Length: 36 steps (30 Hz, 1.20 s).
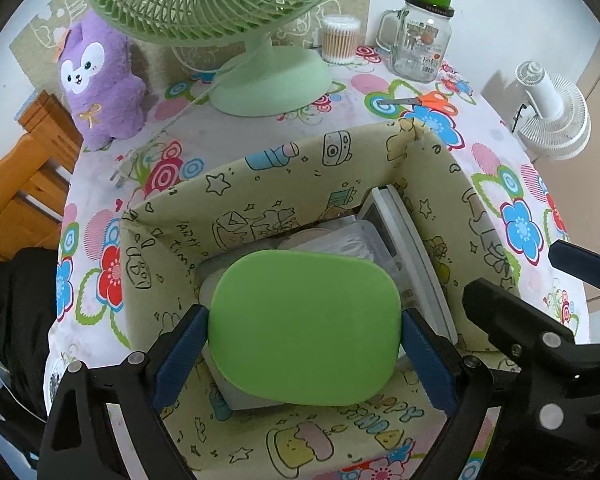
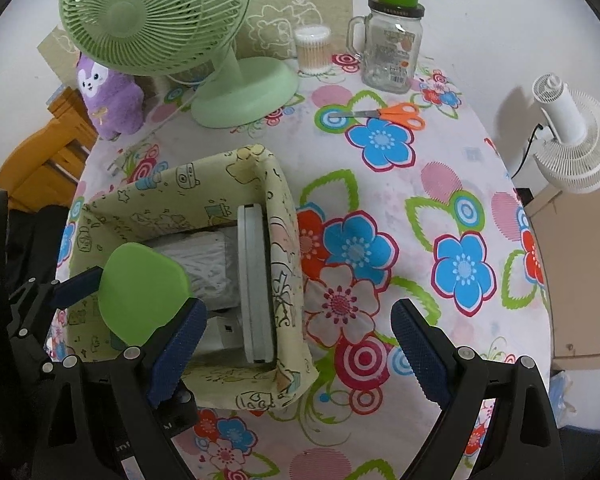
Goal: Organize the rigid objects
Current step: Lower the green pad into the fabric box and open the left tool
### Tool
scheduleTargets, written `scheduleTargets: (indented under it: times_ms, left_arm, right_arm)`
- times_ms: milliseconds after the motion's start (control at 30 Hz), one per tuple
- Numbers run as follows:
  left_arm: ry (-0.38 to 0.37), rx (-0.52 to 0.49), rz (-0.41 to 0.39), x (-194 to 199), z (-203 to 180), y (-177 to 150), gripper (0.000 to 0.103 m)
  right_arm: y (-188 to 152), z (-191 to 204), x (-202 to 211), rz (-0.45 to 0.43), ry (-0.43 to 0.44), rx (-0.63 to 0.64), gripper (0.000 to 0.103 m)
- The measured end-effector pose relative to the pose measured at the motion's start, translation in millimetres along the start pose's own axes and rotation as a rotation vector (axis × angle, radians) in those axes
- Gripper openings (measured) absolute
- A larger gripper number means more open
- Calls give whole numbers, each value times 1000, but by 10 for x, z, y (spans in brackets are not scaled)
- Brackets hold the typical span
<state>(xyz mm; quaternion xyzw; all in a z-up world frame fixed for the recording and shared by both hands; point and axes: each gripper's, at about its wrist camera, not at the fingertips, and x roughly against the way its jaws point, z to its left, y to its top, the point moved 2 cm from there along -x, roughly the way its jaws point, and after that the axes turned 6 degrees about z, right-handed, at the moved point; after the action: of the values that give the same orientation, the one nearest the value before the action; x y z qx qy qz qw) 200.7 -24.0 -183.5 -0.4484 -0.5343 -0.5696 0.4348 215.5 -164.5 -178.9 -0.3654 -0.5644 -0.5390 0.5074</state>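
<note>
Landmark: the yellow cartoon-print storage box (image 1: 260,184) standing open-topped on the flower-patterned worktop (image 2: 440,200).
Left gripper (image 1: 304,332): it points steeply down over the box, its blue fingers (image 1: 184,344) pinching a flat green rounded lid-like piece (image 1: 304,328) by two opposite edges.
Green piece: held above the box's opening, over the near part of the inside; in the right wrist view it shows at the box's left half (image 2: 144,292).
Inside the box: a flat grey-white slab (image 2: 254,280) stands on edge against the box's right wall, and beside it lies a clear packet of white items (image 2: 208,264); what these are I cannot tell.
Right gripper (image 2: 296,344): fingers (image 2: 418,356) spread wide with nothing between them, hanging over the worktop just right of the box, above its near right corner.
Behind the box: a green desk fan (image 2: 156,20) and a purple plush toy (image 1: 100,76) to its left.
Far right of the box: orange-handled scissors (image 2: 396,114) flat on the worktop; further back a glass mug jar (image 2: 392,52) with a green cup on its lid, and a tub of cotton swabs (image 2: 312,50).
Off the worktop: a white fan (image 2: 576,140) at the right, and a wooden chair (image 1: 24,176) at the left.
</note>
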Motion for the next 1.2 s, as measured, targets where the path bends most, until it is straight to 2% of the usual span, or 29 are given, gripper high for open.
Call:
scheduleTargets:
  times_ms: [367, 800, 933, 1200]
  left_arm:
    - [-5, -13, 23, -159, -39, 38, 95]
    - [-26, -55, 28, -164, -173, -33, 96]
    - [-35, -35, 32, -155, -148, -64, 96]
    - [-44, -39, 17, -27, -111, -115, 103]
  right_arm:
    - [4, -80, -115, 25, -2, -13, 95]
    - [-61, -122, -162, 46, 3, -24, 95]
    - [-101, -106, -149, 47, 11, -28, 95]
    - [-137, -75, -44, 23, 5, -21, 95]
